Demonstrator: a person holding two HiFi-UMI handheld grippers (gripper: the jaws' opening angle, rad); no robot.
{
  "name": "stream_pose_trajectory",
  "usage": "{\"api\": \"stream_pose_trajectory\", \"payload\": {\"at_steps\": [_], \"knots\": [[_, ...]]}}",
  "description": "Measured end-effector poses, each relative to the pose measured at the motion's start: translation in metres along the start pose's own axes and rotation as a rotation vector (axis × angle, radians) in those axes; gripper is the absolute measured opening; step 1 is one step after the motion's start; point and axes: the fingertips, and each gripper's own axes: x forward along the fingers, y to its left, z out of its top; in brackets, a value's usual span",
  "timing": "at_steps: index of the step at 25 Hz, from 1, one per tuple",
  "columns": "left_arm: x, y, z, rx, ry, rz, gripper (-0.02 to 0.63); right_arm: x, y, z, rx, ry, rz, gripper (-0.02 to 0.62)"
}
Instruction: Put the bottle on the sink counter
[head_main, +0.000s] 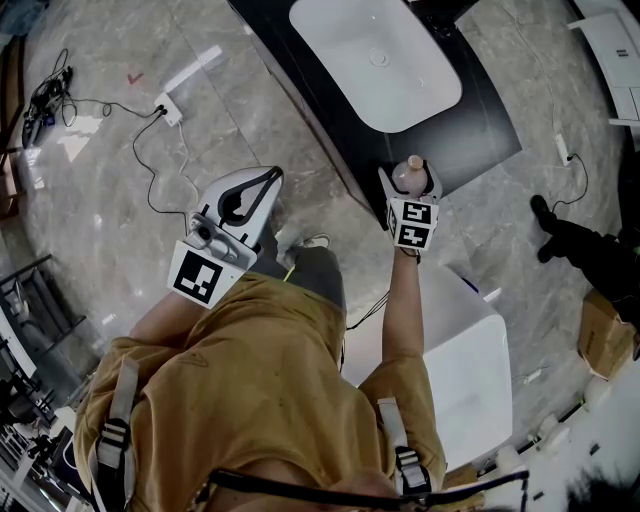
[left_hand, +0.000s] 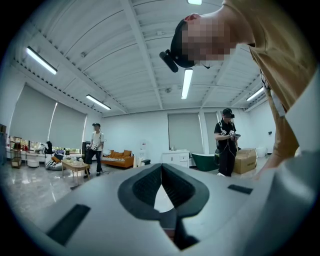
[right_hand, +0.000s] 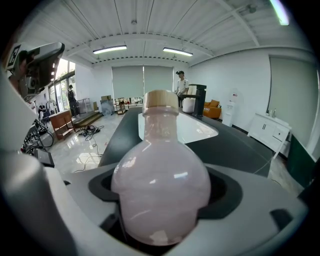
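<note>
Gray marble floor (head_main: 90, 200) is filling most of the head view. One dark sink counter (head_main: 480, 130) is running from 12 toward 2 o'clock, carrying one white basin (head_main: 375, 60). One white rounded unit (head_main: 470, 370) is sitting at 4 o'clock, just beside the person's right arm. One person in a mustard shirt (head_main: 260, 390) is standing at 6 o'clock, holding two grippers.

Left gripper (head_main: 268, 178) is hanging at 9 o'clock of center, well apart from the counter. In the left gripper view its jaws are meeting at the tips, nothing between them (left_hand: 161, 167). Right gripper (head_main: 410, 182) is reaching to the counter's near edge, at 6 o'clock from the basin, clamping one bottle (head_main: 408, 172).

In the right gripper view the right gripper (right_hand: 161, 200) is squeezing the bottle (right_hand: 160, 185) at its round pale-pink belly. The bottle is standing upright with one tan cap (right_hand: 160, 101) on top, counter and basin stretching ahead at 12 o'clock. Can't tell if its base is touching the counter.

Two marker cubes, one per gripper, (head_main: 208, 272) and (head_main: 412, 222), are showing only black-and-white square patterns. One white power strip (head_main: 168, 108) is lying at 10 o'clock. Two other people are standing in the left gripper view, (left_hand: 95, 147) and (left_hand: 227, 142).
</note>
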Motion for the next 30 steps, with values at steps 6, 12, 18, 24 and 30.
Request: {"api": "stream_pose_trajectory", "payload": {"at_steps": [6,12,18,24,30], "knots": [[0.000,0.001,0.001,-0.008,-0.001,-0.001,0.006,-0.003,-0.001,0.000,0.001,0.004,-0.012,0.396],[0.000,0.002,0.000,-0.011,-0.001,-0.005,0.006,-0.004,-0.001,-0.003,0.006,0.009,-0.019,0.397],[0.002,0.001,0.000,-0.017,-0.004,-0.010,0.006,-0.005,-0.001,-0.006,0.015,0.028,-0.018,0.396],[0.002,0.002,0.000,-0.022,-0.004,-0.013,0.006,-0.005,0.001,-0.009,0.027,0.043,-0.016,0.396],[0.004,0.002,0.000,-0.028,-0.002,-0.017,0.006,-0.007,0.000,-0.011,0.044,0.059,-0.020,0.396]]}}
